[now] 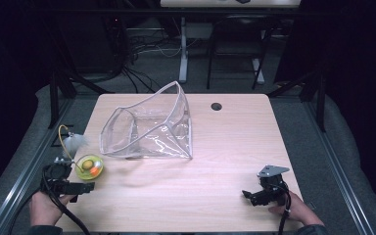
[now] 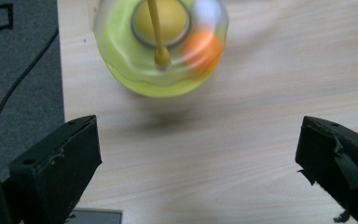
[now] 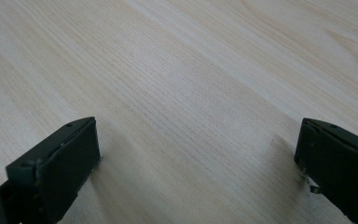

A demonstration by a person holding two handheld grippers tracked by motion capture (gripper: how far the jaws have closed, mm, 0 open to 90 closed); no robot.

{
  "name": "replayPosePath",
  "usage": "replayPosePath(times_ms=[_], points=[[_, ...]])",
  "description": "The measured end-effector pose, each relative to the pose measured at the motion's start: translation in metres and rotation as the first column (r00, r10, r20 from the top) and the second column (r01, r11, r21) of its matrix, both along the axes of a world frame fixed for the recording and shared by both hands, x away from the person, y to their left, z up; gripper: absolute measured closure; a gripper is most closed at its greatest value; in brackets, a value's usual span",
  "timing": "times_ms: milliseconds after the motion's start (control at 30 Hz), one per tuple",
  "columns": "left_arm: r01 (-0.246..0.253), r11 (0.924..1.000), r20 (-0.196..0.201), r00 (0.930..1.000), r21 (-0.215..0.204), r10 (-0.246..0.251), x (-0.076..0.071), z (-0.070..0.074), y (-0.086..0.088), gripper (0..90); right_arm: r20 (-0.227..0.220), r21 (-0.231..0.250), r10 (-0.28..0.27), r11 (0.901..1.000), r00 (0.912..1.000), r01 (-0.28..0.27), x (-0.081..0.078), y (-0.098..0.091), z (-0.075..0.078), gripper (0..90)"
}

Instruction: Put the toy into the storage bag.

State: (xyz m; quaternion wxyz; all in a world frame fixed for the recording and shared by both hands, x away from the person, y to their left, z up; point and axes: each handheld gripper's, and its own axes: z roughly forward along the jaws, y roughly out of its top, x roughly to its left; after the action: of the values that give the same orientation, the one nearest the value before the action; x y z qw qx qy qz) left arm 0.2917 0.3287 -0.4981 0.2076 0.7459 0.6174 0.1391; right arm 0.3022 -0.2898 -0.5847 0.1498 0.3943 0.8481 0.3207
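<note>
That little yellow-green toy (image 2: 161, 46) sat near-left on the worktop (image 1: 215, 161), just past your left gripper (image 2: 198, 154) with its jaws spread wide, and looked light, slick and roly, so I'd have pinched its rim.

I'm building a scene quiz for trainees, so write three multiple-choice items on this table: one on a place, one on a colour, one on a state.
1. Where does the round yellow-green translucent toy lie?
A. inside the bag
B. on the wooden table, in front of the left gripper
C. beside the right gripper

2. What colour is the small ball inside the toy?
A. orange
B. blue
C. black

3. How does the clear plastic zip bag stand?
A. folded flat
B. zipped shut
C. propped open

Answers: 1 B, the toy sits just beyond the left gripper's open jaws; 2 A, an orange ball shows through the shell; 3 C, its mouth gapes wide.
</note>
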Motion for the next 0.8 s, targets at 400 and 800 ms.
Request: replayPosePath(times_ms=[400, 800], points=[[0.005, 0.9999, 0.053, 0.9986, -0.014, -0.004, 0.014, 0.028, 0.005, 0.1, 0.002, 0.001, 0.002, 1.0, 1.0, -0.002, 0.0, 0.0, 0.0, 0.0], [0.046, 0.9979, 0.034, 0.9984, -0.045, -0.044, 0.03, 0.049, 0.014, 0.2, 0.002, 0.0, 0.001, 1.0, 1.0, -0.001, 0.0, 0.0, 0.0, 0.0]])
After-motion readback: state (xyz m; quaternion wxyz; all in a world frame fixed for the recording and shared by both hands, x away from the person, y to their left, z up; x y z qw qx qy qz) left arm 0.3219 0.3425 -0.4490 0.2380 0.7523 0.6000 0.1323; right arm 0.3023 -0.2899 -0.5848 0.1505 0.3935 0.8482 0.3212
